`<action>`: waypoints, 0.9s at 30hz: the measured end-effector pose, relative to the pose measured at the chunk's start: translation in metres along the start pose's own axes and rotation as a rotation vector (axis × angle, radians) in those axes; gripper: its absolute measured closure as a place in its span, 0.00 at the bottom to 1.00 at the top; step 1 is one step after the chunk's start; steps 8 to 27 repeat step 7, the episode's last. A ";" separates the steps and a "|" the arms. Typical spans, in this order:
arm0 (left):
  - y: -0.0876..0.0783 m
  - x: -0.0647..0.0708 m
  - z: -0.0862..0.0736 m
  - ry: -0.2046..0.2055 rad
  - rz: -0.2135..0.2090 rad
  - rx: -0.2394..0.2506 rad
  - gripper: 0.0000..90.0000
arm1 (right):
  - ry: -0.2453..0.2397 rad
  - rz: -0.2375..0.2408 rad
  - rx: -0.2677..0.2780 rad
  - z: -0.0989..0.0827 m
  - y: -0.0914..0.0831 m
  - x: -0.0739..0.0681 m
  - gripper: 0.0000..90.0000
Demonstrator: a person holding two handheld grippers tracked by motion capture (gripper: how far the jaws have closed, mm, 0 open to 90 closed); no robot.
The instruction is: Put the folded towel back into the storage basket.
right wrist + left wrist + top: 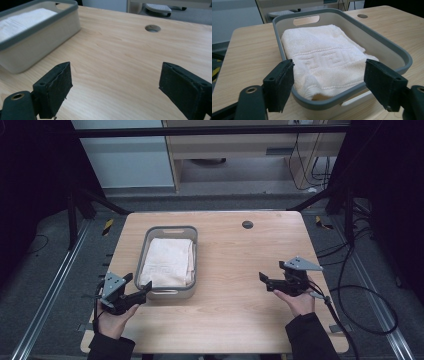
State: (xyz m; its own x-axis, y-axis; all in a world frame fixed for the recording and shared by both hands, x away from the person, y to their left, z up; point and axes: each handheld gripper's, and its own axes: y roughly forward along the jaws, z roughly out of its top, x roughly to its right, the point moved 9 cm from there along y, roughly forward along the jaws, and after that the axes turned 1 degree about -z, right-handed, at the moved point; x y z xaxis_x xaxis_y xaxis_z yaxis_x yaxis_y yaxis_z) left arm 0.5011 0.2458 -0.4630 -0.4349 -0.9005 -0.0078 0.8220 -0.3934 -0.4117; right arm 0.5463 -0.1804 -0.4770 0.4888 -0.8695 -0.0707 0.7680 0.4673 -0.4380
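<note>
A pale basket (146,245) with a grey rim stands on the left half of the wooden table (235,310). A folded cream towel (167,262) lies inside it. My left gripper (139,281) hovers at the basket's near left corner, open, with nothing between its pads. In the left gripper view its jaws (329,80) stand wide on either side of the basket's near rim (387,42), with the towel (322,55) beyond them. My right gripper (270,272) is open over bare table at the right, well away from the basket. Its jaws (125,87) frame bare wood, with the basket (37,42) at the far left.
A round cable hole (247,224) sits near the table's far edge. Cables trail on the floor at the right (370,295). Metal frame rails run along both sides of the table. A cabinet stands beyond the far edge.
</note>
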 end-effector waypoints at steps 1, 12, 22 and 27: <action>-0.001 0.000 -0.002 0.003 -0.002 0.002 0.25 | 0.001 -0.008 -0.005 -0.005 -0.003 0.003 0.12; -0.009 0.000 -0.018 0.027 -0.010 -0.017 0.20 | 0.002 -0.045 -0.036 -0.031 -0.013 0.019 0.12; -0.009 0.000 -0.018 0.027 -0.010 -0.017 0.20 | 0.002 -0.045 -0.036 -0.031 -0.013 0.019 0.12; -0.009 0.000 -0.018 0.027 -0.010 -0.017 0.20 | 0.002 -0.045 -0.036 -0.031 -0.013 0.019 0.12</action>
